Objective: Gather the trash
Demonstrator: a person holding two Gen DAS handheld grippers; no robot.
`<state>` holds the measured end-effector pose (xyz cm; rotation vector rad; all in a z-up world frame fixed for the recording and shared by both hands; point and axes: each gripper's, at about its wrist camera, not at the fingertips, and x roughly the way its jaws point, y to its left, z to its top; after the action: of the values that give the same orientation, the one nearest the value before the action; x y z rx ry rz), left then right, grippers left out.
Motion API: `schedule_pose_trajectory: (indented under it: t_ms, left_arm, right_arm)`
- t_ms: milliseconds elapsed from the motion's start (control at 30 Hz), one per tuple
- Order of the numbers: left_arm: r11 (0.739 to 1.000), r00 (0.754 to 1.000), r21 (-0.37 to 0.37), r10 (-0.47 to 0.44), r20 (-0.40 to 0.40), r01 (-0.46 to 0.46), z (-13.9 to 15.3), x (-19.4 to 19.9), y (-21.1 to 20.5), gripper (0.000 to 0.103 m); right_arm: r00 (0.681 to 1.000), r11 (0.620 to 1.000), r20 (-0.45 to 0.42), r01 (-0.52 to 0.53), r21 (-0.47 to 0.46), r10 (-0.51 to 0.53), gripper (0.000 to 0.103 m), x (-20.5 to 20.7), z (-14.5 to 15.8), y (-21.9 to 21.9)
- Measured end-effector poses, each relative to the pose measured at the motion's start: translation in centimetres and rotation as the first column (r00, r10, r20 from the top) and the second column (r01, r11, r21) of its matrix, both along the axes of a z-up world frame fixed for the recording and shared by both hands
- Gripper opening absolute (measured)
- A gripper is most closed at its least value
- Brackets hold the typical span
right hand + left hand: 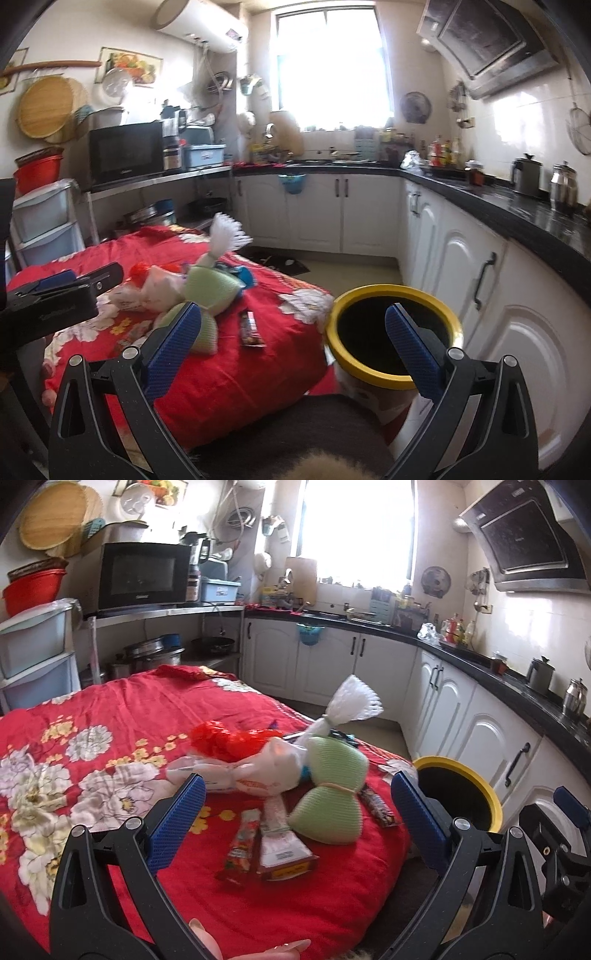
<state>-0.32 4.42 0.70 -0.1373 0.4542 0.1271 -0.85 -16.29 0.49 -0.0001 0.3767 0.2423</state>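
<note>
A heap of trash lies on a red flowered cloth [110, 709]. It holds a green foam net [332, 794], a white foam net [354, 698], a red plastic bag [225, 738], a clear plastic bag [258, 771], a small box [280, 849], a long snack wrapper [240, 845] and a dark wrapper [376, 805]. My left gripper [299, 805] hangs open just before the heap, empty. A yellow-rimmed bin [391, 332] stands right of the table. My right gripper [295, 332] is open and empty, between the table edge and the bin. The dark wrapper [251, 326] lies near that edge.
White cabinets [461, 258] under a black counter [517, 214] run along the back and right. A microwave [142, 574] sits on a shelf at the left, with plastic drawers [33, 653] beside it. The floor [351, 273] beyond the bin is open.
</note>
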Motion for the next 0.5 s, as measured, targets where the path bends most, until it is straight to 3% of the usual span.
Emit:
schedule_pose_trajectory:
  t_ms: [233, 500]
  left_arm:
    - [0.997, 0.997, -0.022, 0.075, -0.007, -0.076, 0.0, 0.3, 3.1, 0.092]
    - [0.986, 0.985, -0.061, 0.147, -0.091, -0.153, -0.2, 2.5, 7.3, 0.092]
  right_arm:
    - [0.995, 0.996, -0.046, -0.093, 0.006, 0.093, 0.097, 1.8, -0.1, 2.6]
    - [0.983, 0.989, -0.101, -0.149, 0.019, 0.15, 0.097, 4.6, -0.7, 4.9]
